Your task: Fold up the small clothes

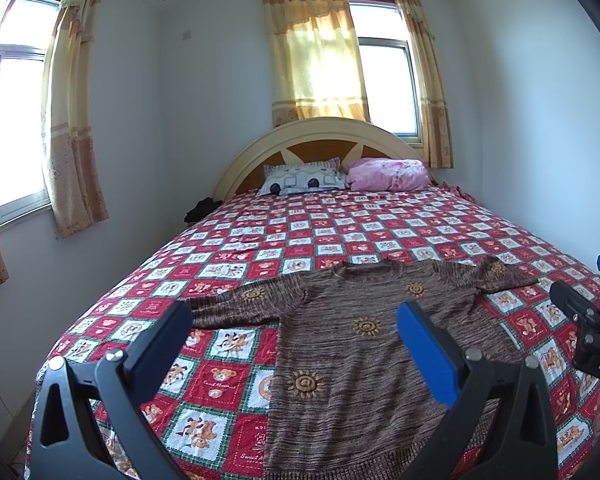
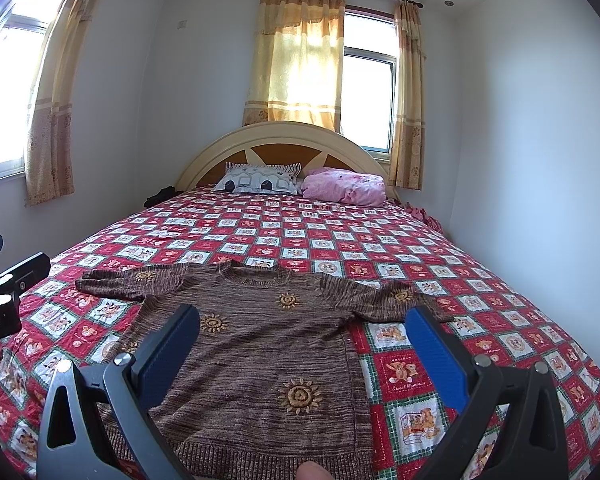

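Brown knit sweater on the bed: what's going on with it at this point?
The brown knit sweater with yellow sun motifs lies flat and unfolded, both sleeves spread, on the red checkered bedspread. A person holds the left gripper and the right gripper above its lower half, both open and holding nothing. No fold has been made yet.

Open bedspread [image 1: 340,224] surrounds the flat sweater [image 1: 364,344]; pillows [image 1: 304,178] (by the headboard) stand well apart.

sweater [image 1: 364,344] on bed [image 1: 380,224], pillows [image 1: 304,178] behind
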The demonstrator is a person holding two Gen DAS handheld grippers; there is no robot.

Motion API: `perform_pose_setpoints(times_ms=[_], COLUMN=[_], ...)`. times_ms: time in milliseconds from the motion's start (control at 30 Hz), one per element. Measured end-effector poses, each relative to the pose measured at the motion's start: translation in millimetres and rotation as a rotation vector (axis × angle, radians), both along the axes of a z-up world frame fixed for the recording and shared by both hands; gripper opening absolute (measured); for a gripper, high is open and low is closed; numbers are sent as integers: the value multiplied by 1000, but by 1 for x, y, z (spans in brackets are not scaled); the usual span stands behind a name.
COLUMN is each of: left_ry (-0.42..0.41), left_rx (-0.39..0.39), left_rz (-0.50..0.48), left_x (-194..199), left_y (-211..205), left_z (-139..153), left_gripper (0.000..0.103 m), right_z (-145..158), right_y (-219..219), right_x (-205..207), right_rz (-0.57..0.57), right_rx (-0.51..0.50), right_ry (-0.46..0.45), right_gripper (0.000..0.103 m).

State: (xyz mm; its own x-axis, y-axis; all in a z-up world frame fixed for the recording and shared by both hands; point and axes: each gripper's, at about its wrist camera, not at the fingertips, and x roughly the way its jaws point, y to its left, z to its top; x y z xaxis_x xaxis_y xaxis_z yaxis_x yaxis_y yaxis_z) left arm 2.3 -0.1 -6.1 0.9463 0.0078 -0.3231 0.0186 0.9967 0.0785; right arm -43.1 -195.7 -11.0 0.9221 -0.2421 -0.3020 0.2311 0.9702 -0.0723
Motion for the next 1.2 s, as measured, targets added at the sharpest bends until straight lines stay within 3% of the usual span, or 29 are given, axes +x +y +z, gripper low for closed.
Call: perform_pose_setpoints(times_ms=[767, 1000, 1200], left_ry=[6, 32, 66], left_rx=[18, 84, 136], left_rz=[-8, -31, -54], left_x=[4, 40, 89], left_y=[-1, -15, -32], left_z=[-14, -30, -40], left_gripper=[103, 103, 103], right_z=[-11, -34, -51], right_y=[-1, -22, -58], right_x=[11, 36, 83], right_rz=[4, -10, 8], right_rx=[6, 22, 57], right_ry=[22, 81, 146], right_gripper=[102, 102, 102])
